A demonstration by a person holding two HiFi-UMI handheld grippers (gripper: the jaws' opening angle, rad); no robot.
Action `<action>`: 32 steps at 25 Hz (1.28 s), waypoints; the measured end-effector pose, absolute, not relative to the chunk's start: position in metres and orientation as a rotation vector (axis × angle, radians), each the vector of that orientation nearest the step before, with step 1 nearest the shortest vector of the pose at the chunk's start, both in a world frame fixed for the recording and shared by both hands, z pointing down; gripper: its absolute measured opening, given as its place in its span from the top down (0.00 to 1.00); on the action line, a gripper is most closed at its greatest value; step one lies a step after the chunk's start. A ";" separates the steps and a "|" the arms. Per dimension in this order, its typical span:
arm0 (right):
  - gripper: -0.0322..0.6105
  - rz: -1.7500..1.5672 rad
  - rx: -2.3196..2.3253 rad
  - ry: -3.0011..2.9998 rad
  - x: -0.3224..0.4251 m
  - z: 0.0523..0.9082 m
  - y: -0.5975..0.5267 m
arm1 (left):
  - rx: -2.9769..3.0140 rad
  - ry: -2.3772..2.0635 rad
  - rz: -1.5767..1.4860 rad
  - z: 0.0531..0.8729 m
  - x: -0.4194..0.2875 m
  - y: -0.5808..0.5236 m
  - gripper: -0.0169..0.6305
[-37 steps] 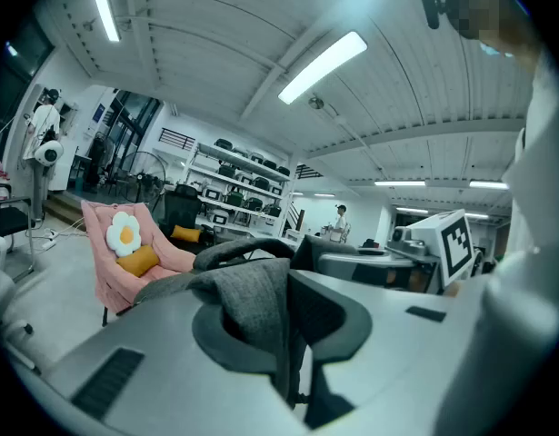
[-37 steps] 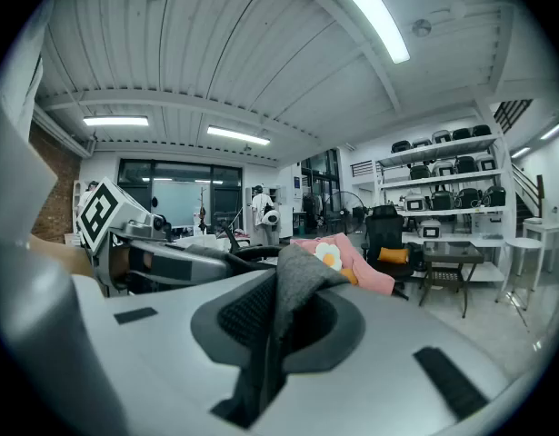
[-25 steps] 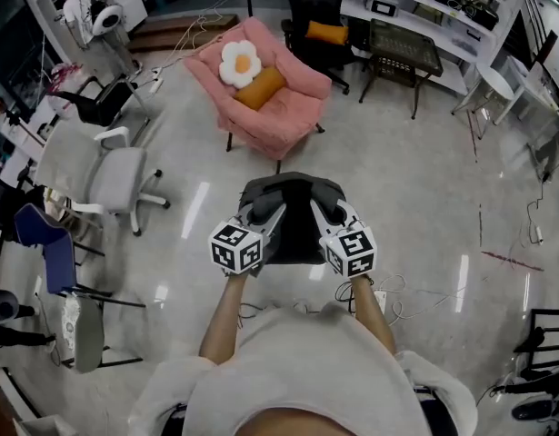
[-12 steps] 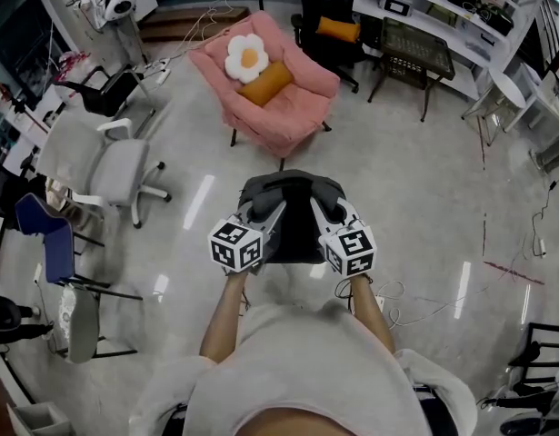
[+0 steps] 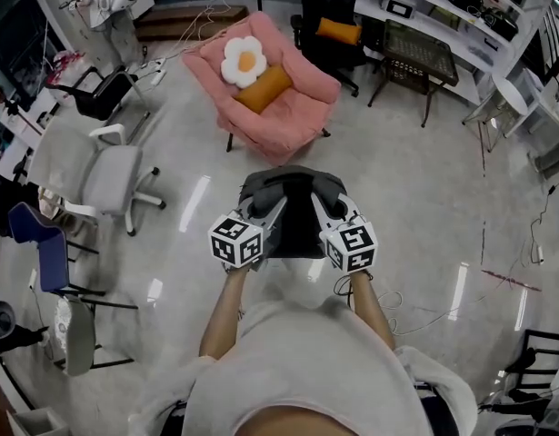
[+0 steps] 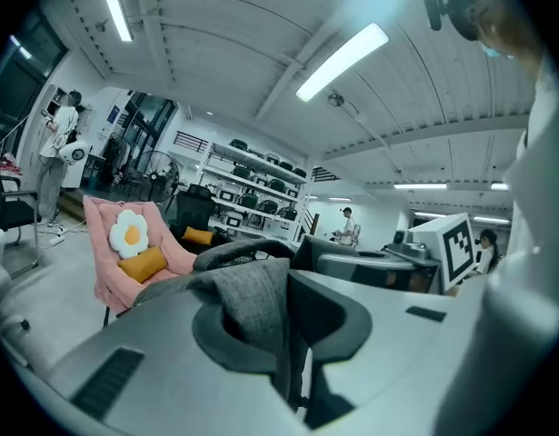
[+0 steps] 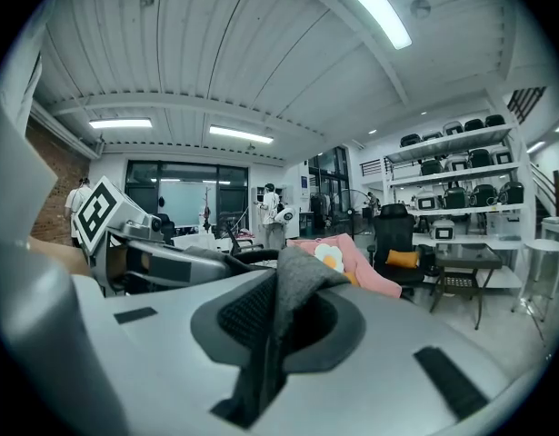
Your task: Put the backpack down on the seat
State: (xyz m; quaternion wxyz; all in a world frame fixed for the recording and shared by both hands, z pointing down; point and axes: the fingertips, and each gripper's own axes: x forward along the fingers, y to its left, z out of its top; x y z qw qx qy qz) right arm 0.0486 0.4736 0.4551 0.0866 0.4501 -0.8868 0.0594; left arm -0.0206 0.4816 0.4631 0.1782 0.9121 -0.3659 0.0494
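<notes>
- Currently the dark grey fabric backpack [image 5: 293, 225] is off the floor. It hangs in front of the person between the two grippers and is not yet on any seat.
- Left gripper [image 5: 265, 214]: jaws narrow, pinched on a fold of the backpack's grey fabric.
- Right gripper [image 5: 323, 212]: same, with a fold clamped between its pads. Each grips the bag's top, one on each side.
- The bag's long axis runs left-right between the grippers, with the body hanging below them.
- Target, I judge, is the pink padded armchair [image 5: 293, 121]. In the head view it sits straight ahead and a touch left.
- A strip of pale glossy floor [image 5: 397, 198] lies between the bag and the chair's front edge. Neither hand is clearly nearer.
- Against the chair back is a white daisy-shaped cushion [image 5: 242, 59], with an orange bolster cushion [image 5: 262, 88] just below it; they look to be touching.
- The front of the seat is bare and the likely landing zone. The bag may crowd the bolster.
- Around:
  - a light grey office chair [image 5: 106, 175] well off to the left
  - a black chair with an orange cushion [image 5: 315, 12] behind the armchair
  - a dark mesh-top table [image 5: 415, 48] to the right of that
- Nothing stands in the direct path.
</notes>
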 end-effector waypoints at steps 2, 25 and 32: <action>0.90 0.179 1.344 -2.628 0.047 0.458 0.452 | 2.578 -1.024 0.133 0.466 -0.022 0.460 0.89; 0.90 0.093 1.487 -2.565 0.030 0.404 0.164 | 2.690 -0.885 0.096 0.417 -0.040 0.167 0.89; 0.90 0.070 1.530 -2.569 0.037 0.399 0.117 | 2.729 -0.860 0.123 0.410 -0.033 0.118 0.89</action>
